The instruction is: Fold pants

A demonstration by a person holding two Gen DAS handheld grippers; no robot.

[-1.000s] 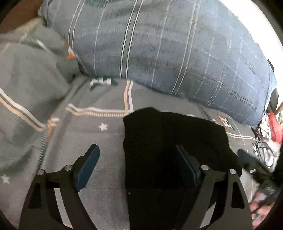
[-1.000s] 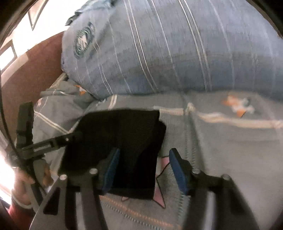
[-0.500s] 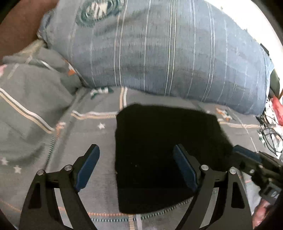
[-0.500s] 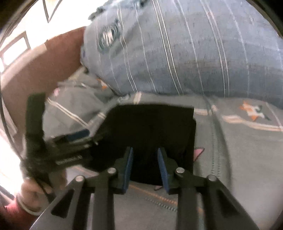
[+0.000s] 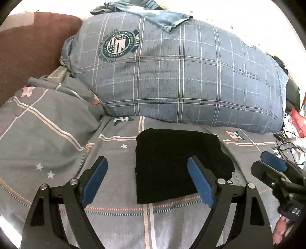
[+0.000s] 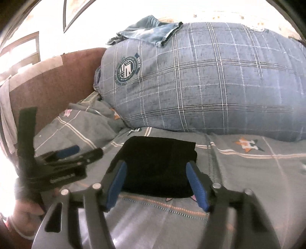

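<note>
The black pants (image 5: 172, 162) lie folded into a compact rectangle on the grey bedspread (image 5: 47, 138); they also show in the right wrist view (image 6: 158, 164). My left gripper (image 5: 147, 176) is open and empty, held back from the pants' near edge. My right gripper (image 6: 155, 183) is open and empty, also just short of the fold. The right gripper shows at the right edge of the left wrist view (image 5: 275, 168). The left gripper shows at the left of the right wrist view (image 6: 63, 157).
A large blue plaid pillow (image 5: 181, 76) lies behind the pants, with a denim garment (image 5: 153, 13) on top. A brown headboard (image 5: 28, 53) is at the far left. Cables and clutter (image 5: 292, 134) lie at the bed's right edge.
Both grippers have pulled back and up from the folded pants. The right gripper, nearly shut half a second ago, has opened wide. The pants stay flat on the bed.
</note>
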